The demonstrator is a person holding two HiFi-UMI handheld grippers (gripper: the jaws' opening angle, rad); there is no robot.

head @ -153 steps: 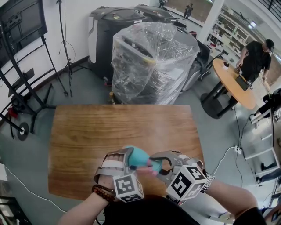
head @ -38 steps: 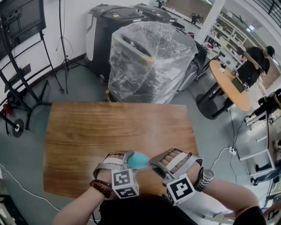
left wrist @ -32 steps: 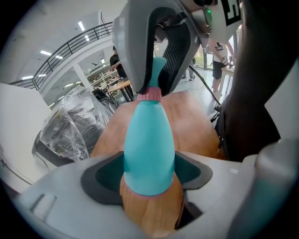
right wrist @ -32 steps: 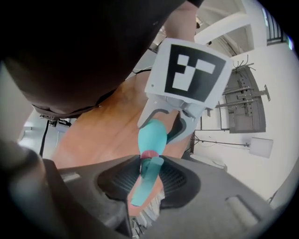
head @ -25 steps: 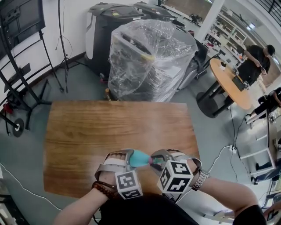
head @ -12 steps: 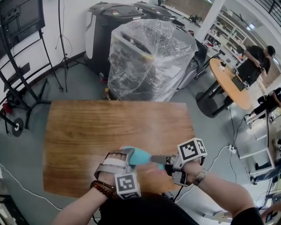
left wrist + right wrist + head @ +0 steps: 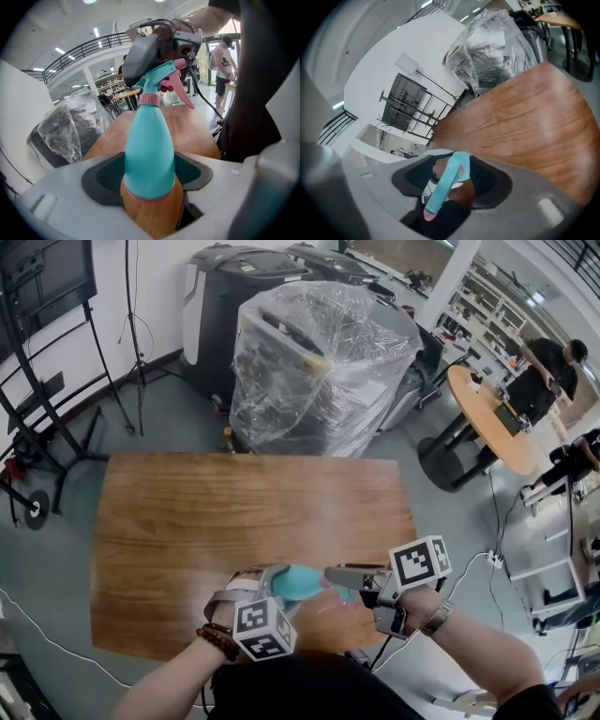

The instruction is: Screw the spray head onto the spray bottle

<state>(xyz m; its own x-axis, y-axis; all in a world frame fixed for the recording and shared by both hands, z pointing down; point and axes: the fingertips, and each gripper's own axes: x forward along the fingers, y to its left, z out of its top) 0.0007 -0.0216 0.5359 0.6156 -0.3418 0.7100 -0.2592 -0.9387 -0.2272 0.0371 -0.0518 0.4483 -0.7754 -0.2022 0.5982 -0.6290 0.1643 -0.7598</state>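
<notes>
My left gripper [image 7: 279, 581] is shut on the teal spray bottle [image 7: 302, 583], held a little above the near edge of the wooden table [image 7: 234, 512]. In the left gripper view the bottle [image 7: 149, 150] lies between the pads, and the teal spray head [image 7: 157, 77] sits on its pink collar [image 7: 149, 99] with the pink trigger [image 7: 182, 91] to the right. My right gripper [image 7: 334, 577] reaches in from the right around the spray head. Its jaws have just been opening: the spray head [image 7: 446, 180] lies between them with gaps on both sides.
Beyond the table stand a plastic-wrapped machine [image 7: 319, 362] and black bins [image 7: 234, 296]. Metal stands [image 7: 42, 390] are on the floor at left. A round table [image 7: 492, 418] with a person [image 7: 539, 367] is at right. A white cable [image 7: 469, 577] runs along the floor.
The right gripper has rolled so its marker cube now sits up and to the right, and its jaws have spread off the spray head. The left hand has tilted slightly with the bottle.
</notes>
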